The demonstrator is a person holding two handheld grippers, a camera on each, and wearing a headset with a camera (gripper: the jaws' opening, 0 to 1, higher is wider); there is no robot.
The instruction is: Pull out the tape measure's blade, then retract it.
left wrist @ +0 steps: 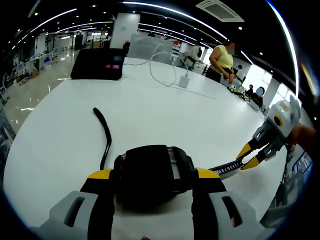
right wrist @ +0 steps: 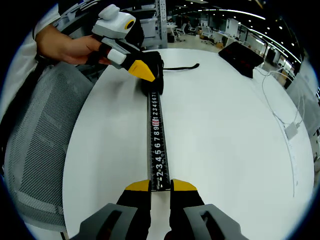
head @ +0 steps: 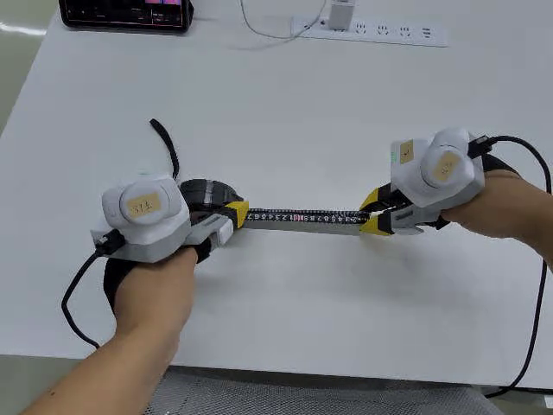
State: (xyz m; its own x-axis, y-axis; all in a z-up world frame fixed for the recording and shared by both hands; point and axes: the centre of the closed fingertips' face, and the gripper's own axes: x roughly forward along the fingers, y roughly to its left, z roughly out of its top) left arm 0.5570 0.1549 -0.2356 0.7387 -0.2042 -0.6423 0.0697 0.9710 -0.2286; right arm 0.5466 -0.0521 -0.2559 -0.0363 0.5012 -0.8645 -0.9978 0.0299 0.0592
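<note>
The black tape measure case (head: 206,194) rests on the white table (head: 285,112). My left gripper (head: 221,206) is shut on it, and the case (left wrist: 150,172) sits squeezed between the yellow-tipped jaws (left wrist: 154,175). The blade (head: 302,216) stretches flat along the table to the right, a short length out. My right gripper (head: 373,214) is shut on the blade's end. Numbered markings on the blade (right wrist: 156,135) run from my right gripper (right wrist: 160,186) to the case (right wrist: 152,70). A black wrist strap (head: 166,143) trails behind the case.
A white power strip (head: 380,32) with a plugged charger and white cable (head: 268,26) lies at the far edge, and a black device (head: 125,13) at the far left corner. A grey mesh chair (right wrist: 40,130) stands at the near edge. People stand far off (left wrist: 222,60).
</note>
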